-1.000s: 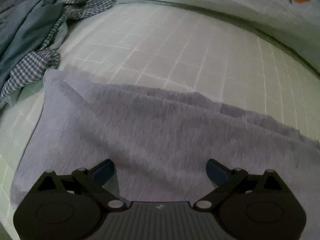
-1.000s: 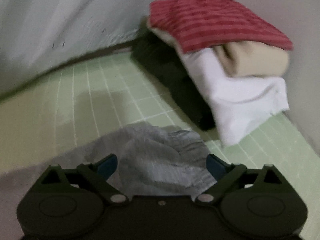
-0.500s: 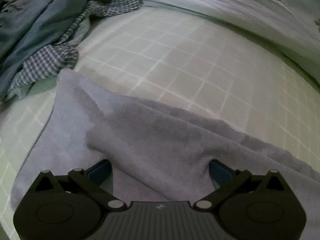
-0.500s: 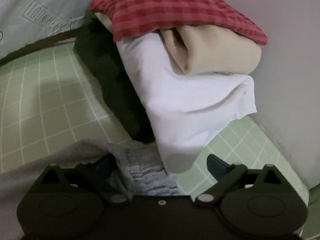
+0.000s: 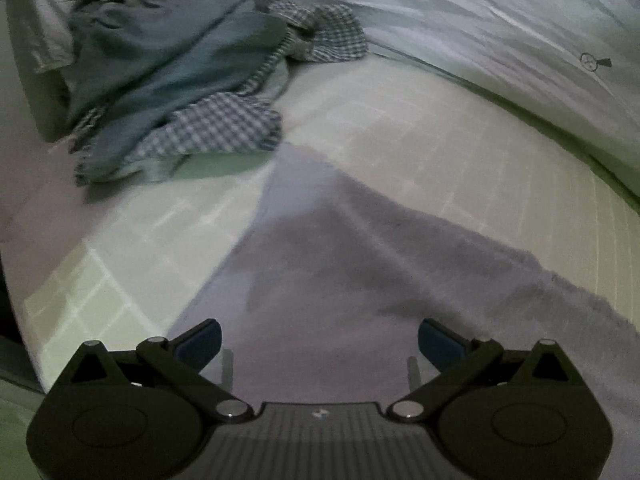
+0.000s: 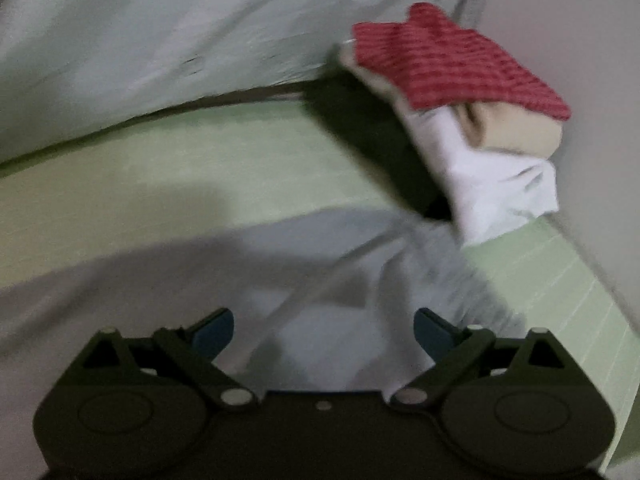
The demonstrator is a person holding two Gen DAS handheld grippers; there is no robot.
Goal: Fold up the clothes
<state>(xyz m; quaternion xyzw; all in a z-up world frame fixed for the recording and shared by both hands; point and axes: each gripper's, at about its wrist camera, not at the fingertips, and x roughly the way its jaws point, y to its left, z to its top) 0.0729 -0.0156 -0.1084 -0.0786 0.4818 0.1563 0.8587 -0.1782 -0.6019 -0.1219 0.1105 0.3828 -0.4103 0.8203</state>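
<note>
Surface: pale green gridded sheet [image 5: 460, 152], light quilt [image 5: 480, 20] behind | grey garment [image 5: 360, 280] spread flat, creased, under both tools | left gripper [image 5: 320, 338] jaws apart | right gripper [image 6: 323, 330] jaws apart | folded stack [image 6: 472, 112] beyond | crumpled checked clothes [image 5: 180, 92] far-left.

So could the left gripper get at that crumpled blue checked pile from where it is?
Probably yes: the left gripper is open over the grey cloth, and only bare sheet separates that from the checked pile.
</note>
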